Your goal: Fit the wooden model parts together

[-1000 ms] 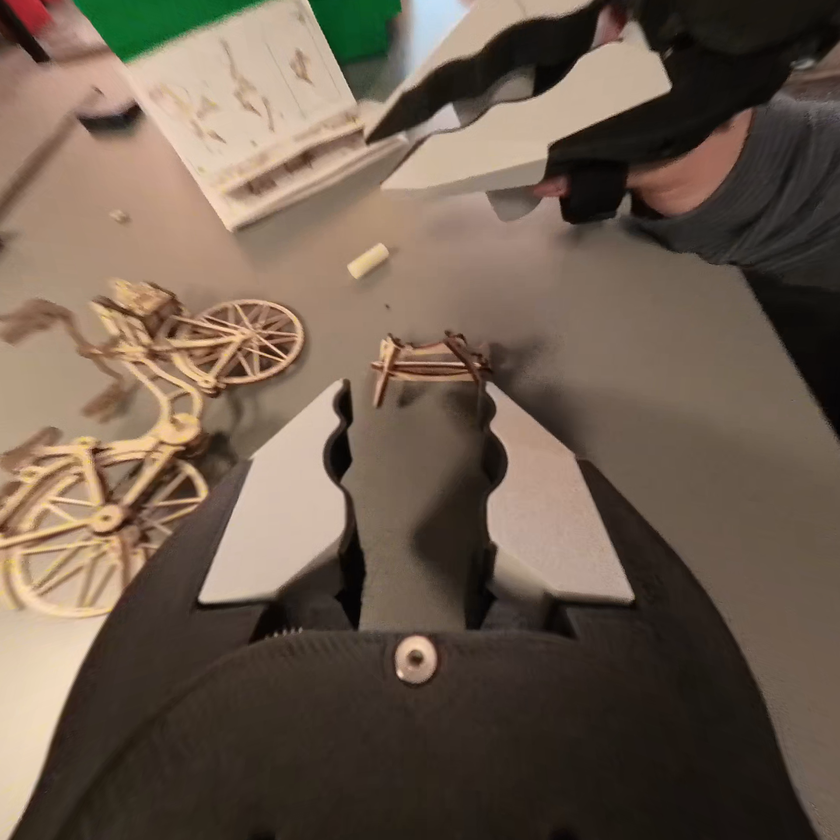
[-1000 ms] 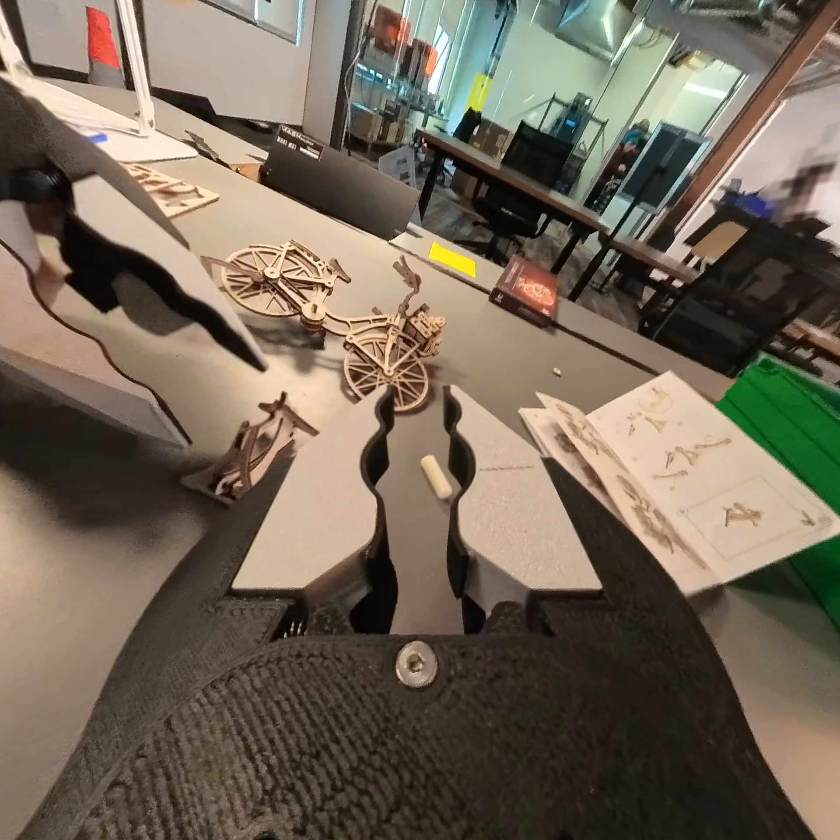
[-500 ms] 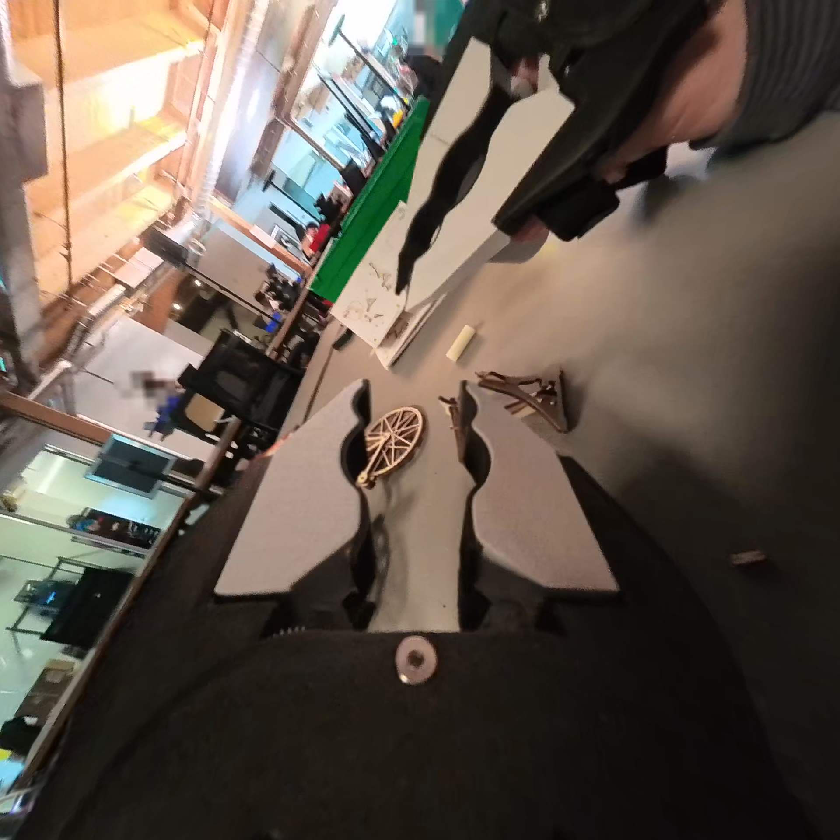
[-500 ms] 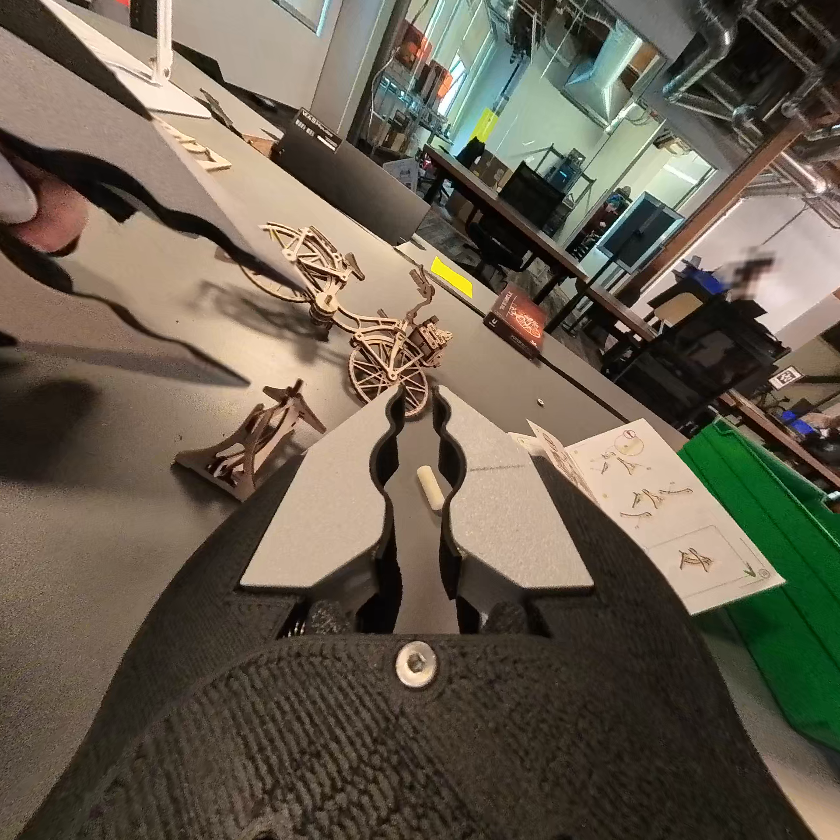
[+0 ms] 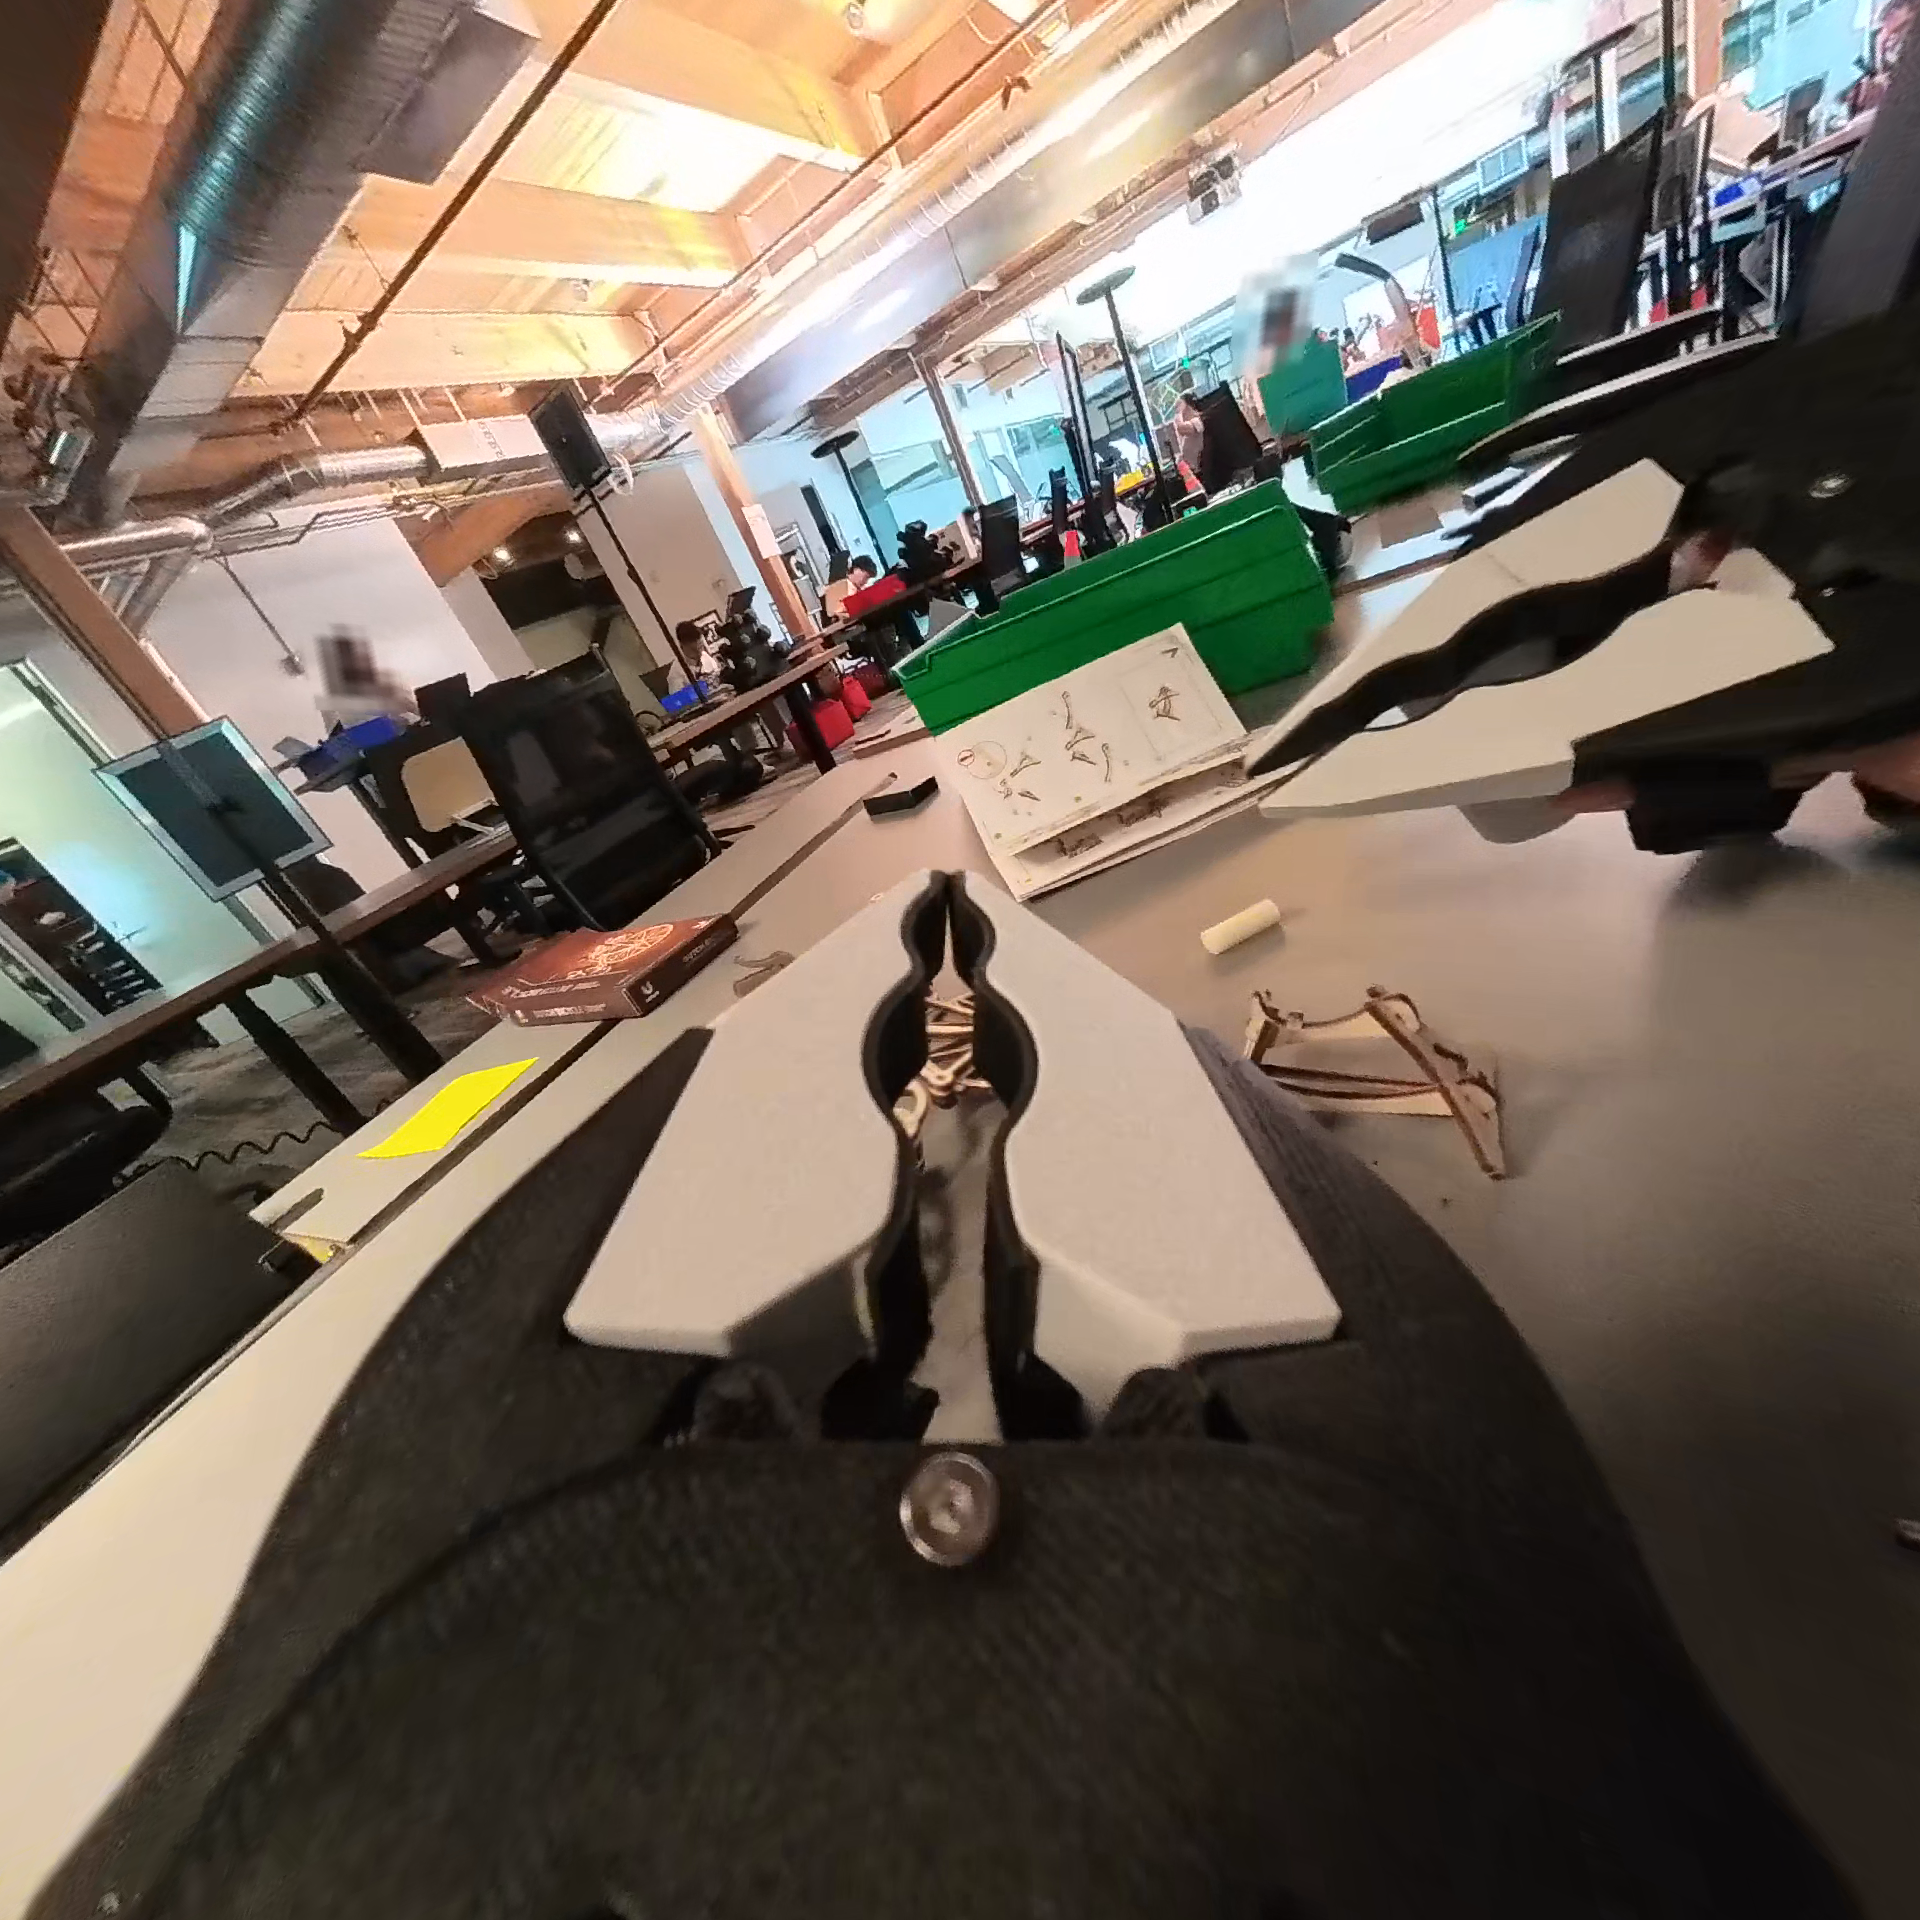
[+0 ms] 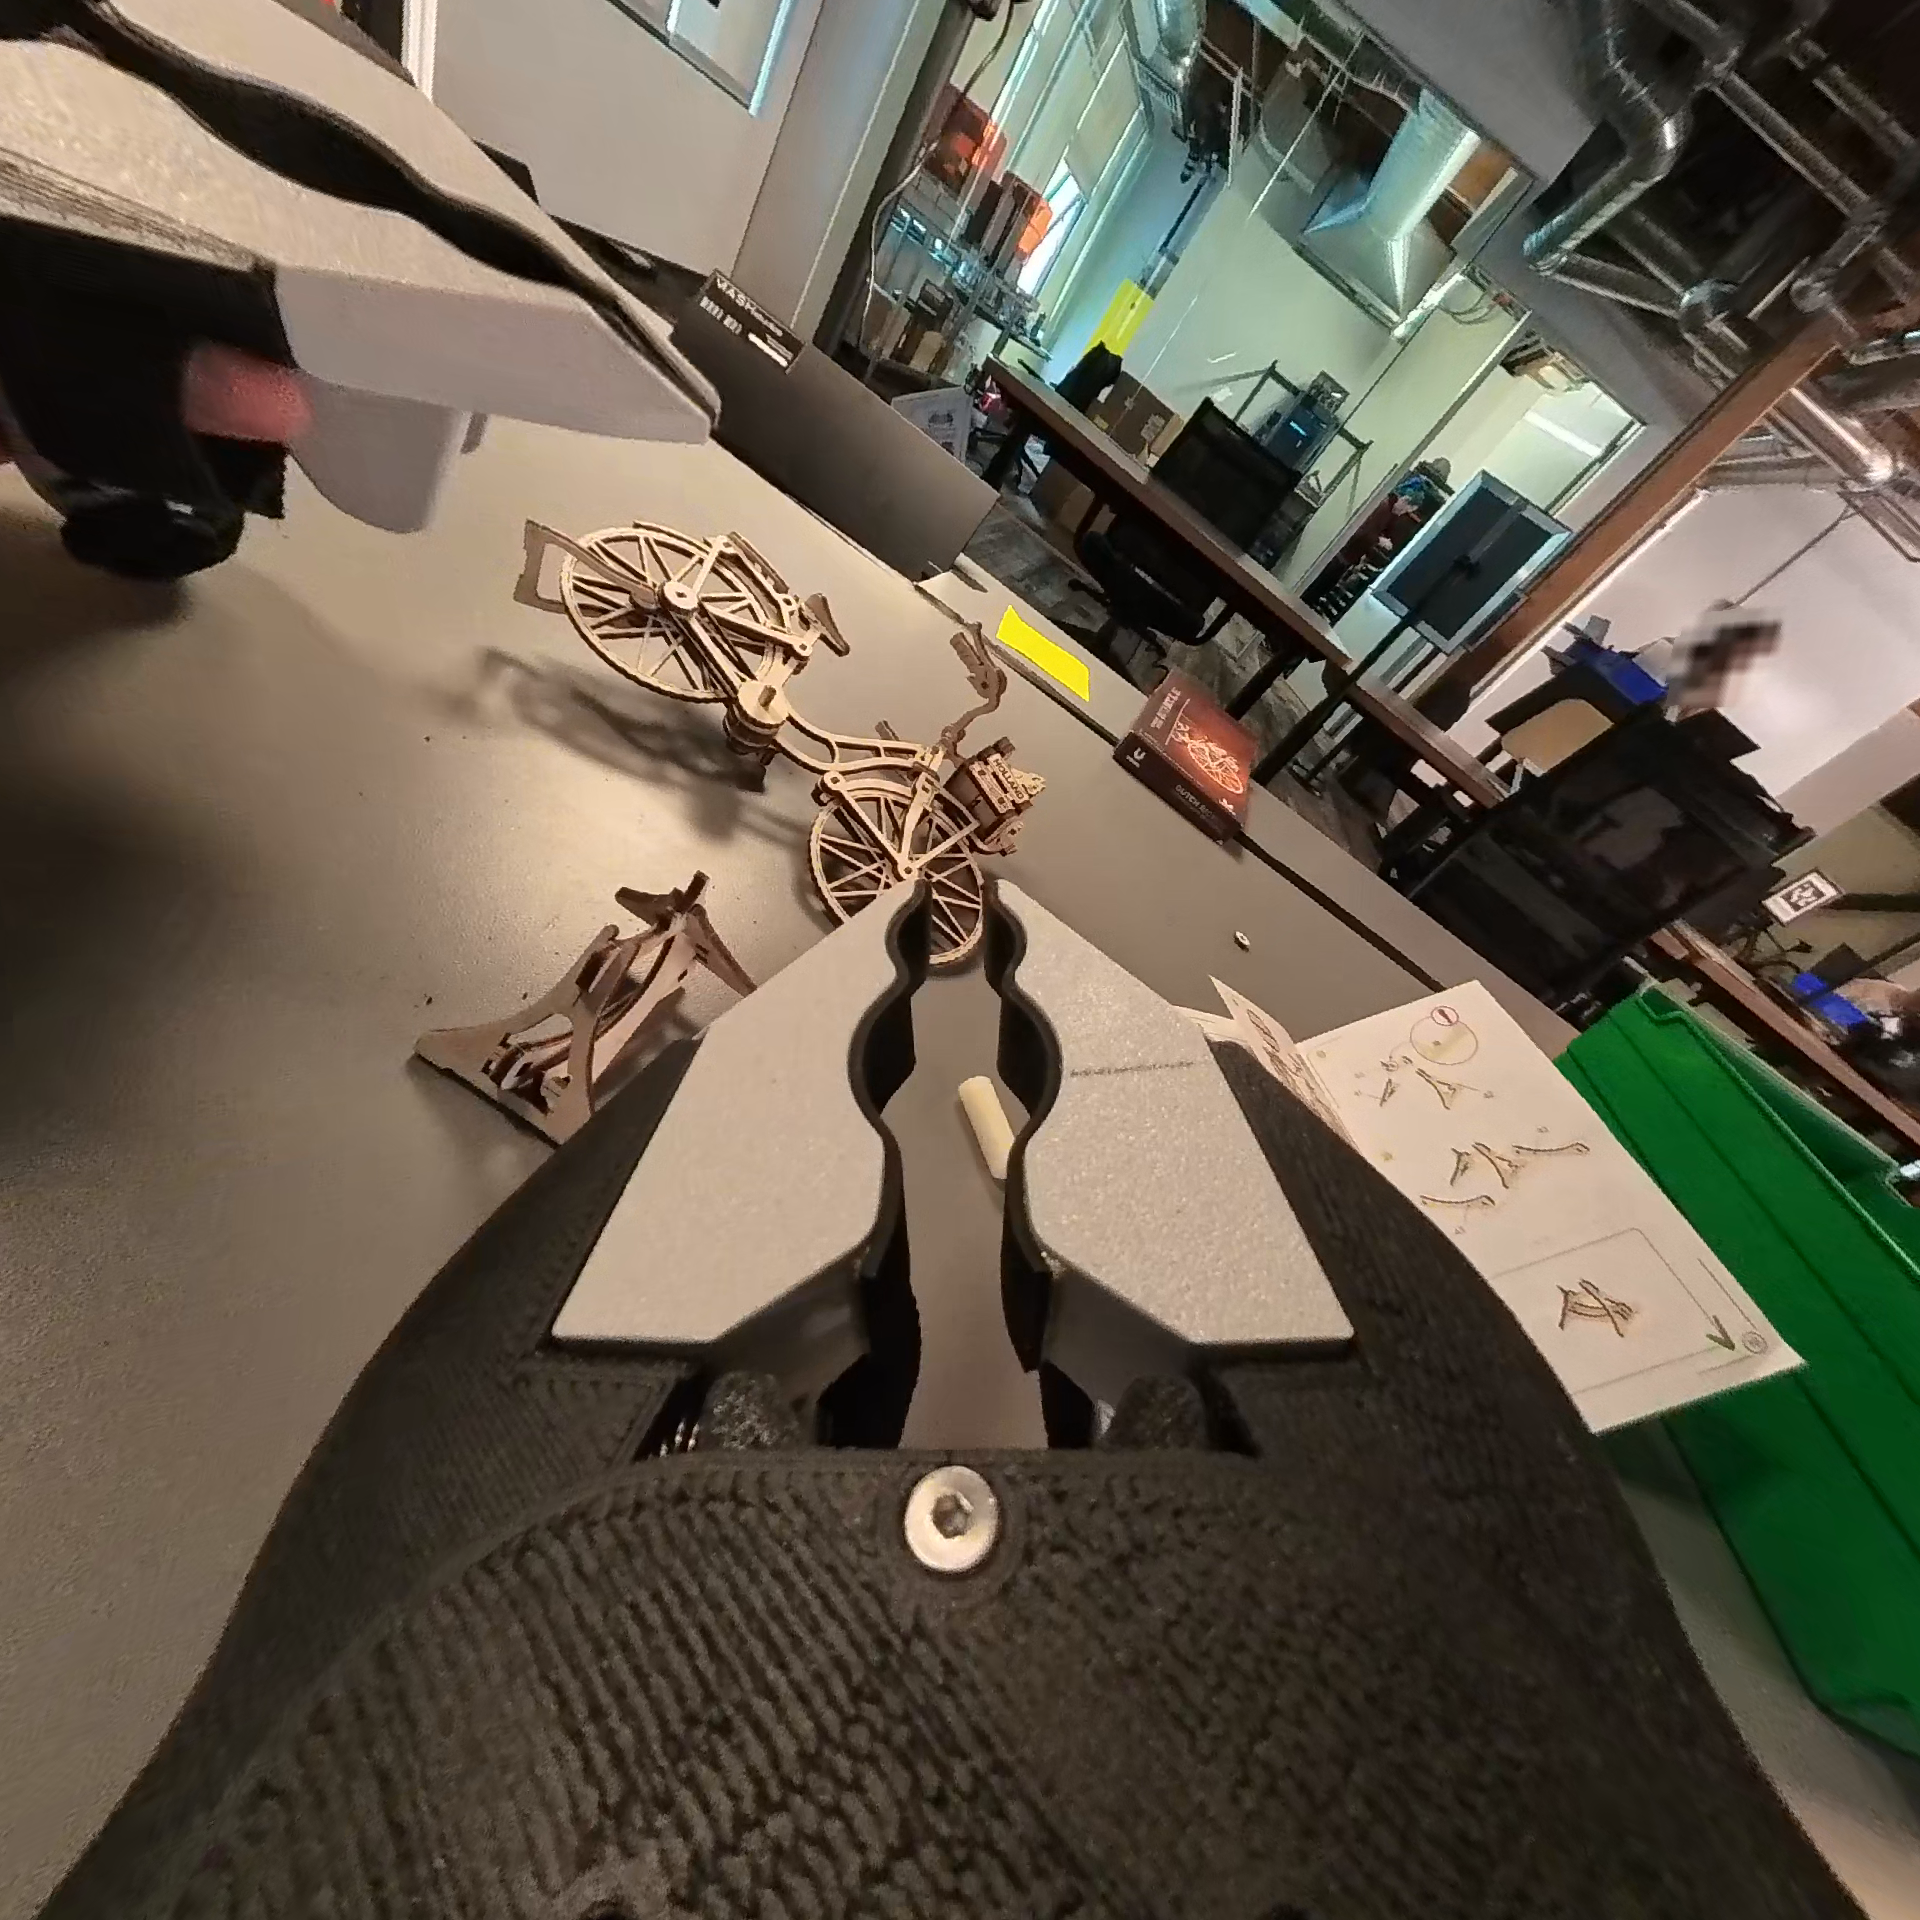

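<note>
1. L gripper [image 5: 948, 899]: fingers closed, tips touching. I see nothing clamped. Bits of wood show through the gap behind the tips, but the R wrist view puts this gripper up off the counter [image 6: 260, 1039], above and short of the bike's rear wheel.
2. R gripper [image 6: 958, 904]: fingers slightly apart with a narrow gap at the tips, holding nothing. It sits low over the counter.
3. Wooden bicycle model [image 6: 769, 717]: mostly built, on the counter. In R view its long axis runs diagonally from far left to near centre. The front wheel is directly ahead of my R tips, near but not touching.
4. Wooden stand part [image 6: 592, 1018]: loose on the counter, apart from the bike. It lies just beside the R gripper's left finger, and to the right of the L fingers in L view [image 5: 1382, 1060]. Its long axis is roughly parallel to the bike's.
5. Key relation, my read: the stand sits between the two grippers and the R one is nearer. R would need to swing left to take it. L is better placed to steady the bike at the rear wheel.
6. White peg [image 6: 985, 1117]: a short cylinder lying on the counter, seen through the gap in the R fingers and not gripped.
7. Instruction booklet [image 6: 1507, 1174]: lying open to the right of R, against the green bin [image 6: 1766, 1195].
8. Dark box [image 6: 1195, 764] and yellow note [image 6: 1039, 649]: at the far counter edge, beyond the bike.
9. Surface and room: matte grey counter with a little wood dust. It's an open workshop with desks, chairs and exposed ducts.
</note>
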`<action>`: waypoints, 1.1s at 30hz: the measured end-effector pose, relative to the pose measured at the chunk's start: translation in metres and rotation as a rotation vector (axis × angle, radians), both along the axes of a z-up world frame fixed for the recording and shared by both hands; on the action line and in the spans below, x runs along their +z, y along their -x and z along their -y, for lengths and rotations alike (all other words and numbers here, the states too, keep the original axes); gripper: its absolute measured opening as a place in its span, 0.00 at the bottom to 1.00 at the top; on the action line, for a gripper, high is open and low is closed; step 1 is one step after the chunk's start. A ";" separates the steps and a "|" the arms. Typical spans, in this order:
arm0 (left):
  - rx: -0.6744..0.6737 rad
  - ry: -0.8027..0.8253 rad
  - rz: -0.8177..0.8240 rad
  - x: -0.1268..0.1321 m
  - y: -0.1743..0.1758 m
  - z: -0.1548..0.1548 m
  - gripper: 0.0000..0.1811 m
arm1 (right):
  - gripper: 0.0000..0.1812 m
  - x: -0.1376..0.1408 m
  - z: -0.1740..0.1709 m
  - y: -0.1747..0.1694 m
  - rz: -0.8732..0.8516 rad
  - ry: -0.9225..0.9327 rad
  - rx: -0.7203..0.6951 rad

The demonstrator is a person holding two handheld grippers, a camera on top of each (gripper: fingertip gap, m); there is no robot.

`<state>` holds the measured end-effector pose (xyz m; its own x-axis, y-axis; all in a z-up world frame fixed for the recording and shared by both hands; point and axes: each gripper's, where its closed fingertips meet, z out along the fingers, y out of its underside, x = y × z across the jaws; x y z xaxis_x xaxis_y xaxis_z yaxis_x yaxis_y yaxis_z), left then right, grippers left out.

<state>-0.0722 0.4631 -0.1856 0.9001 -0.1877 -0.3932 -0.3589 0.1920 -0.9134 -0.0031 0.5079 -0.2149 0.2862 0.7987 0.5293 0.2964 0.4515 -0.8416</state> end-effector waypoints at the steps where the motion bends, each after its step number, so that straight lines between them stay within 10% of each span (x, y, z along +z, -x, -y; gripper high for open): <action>1: -0.002 0.001 -0.011 -0.001 -0.001 0.000 0.00 | 0.04 0.000 0.000 0.000 -0.001 0.000 0.000; 33: -0.011 0.003 0.012 0.000 -0.001 -0.001 0.00 | 0.04 -0.003 0.000 0.001 0.025 -0.017 -0.008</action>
<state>-0.0716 0.4640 -0.1855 0.9027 -0.1989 -0.3814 -0.3454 0.1934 -0.9183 -0.0038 0.5084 -0.2182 0.2786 0.7875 0.5497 0.3209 0.4631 -0.8262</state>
